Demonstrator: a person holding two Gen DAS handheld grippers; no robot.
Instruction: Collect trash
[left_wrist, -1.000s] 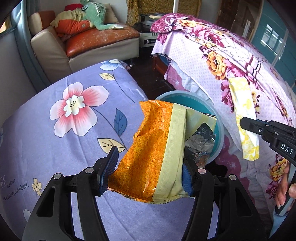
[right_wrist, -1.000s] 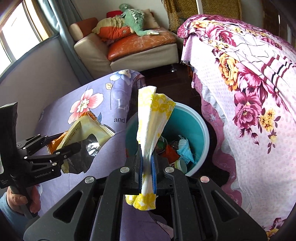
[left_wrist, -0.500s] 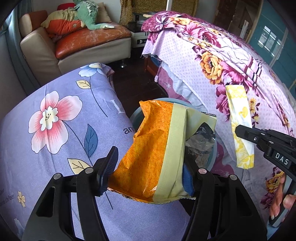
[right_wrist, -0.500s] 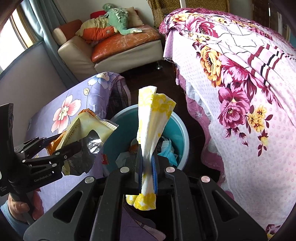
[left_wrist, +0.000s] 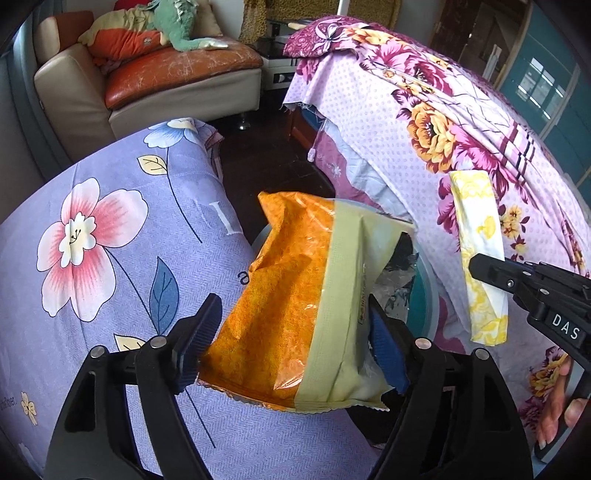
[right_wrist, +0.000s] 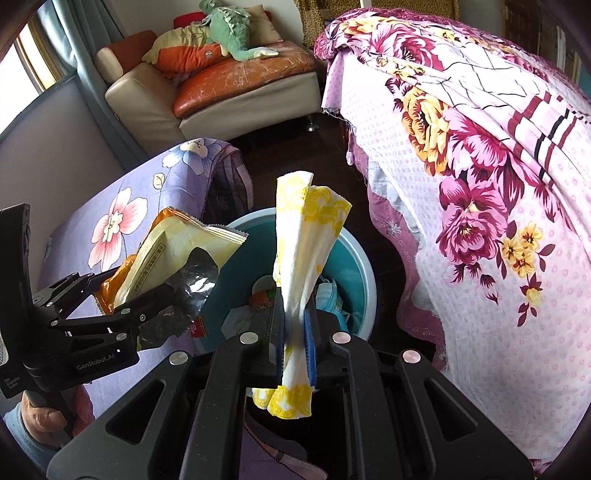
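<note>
- The left gripper (left_wrist: 288, 343) carries the orange snack bag (left_wrist: 295, 306). Its jaws are opening, with the bag between them. In the left wrist view the bag's lower corner touches the left pad (left_wrist: 199, 332), and the right edge lies against the right pad, so whether it has slipped free is hard to say.
- The bag's long axis runs up and away from the gripper, torn top tilted toward the teal bin (right_wrist: 354, 258). In the right wrist view that top overhangs the bin's left rim, while the gripped end sits above the purple floral cover (left_wrist: 92, 258), outside the rim.
- The bin lies forward and below both grippers, in the gap between the purple cover and the pink floral bedspread (right_wrist: 498, 221). It already holds wrappers and scraps.
- The right gripper (right_wrist: 295, 347) is clamped tight on a folded yellow-and-white paper napkin (right_wrist: 306, 251), which stands nearly upright, its long axis pointing away from the fingers. It hangs directly over the bin's mouth, so this hand is the better placed for a clean drop.
- The left wrist view hides most of the bin behind the bag and shows only a sliver of rim; the right wrist view shows the open mouth, its contents, and the bag's silver lining. The left view alone shows the bag's bottom seam and both pads.
</note>
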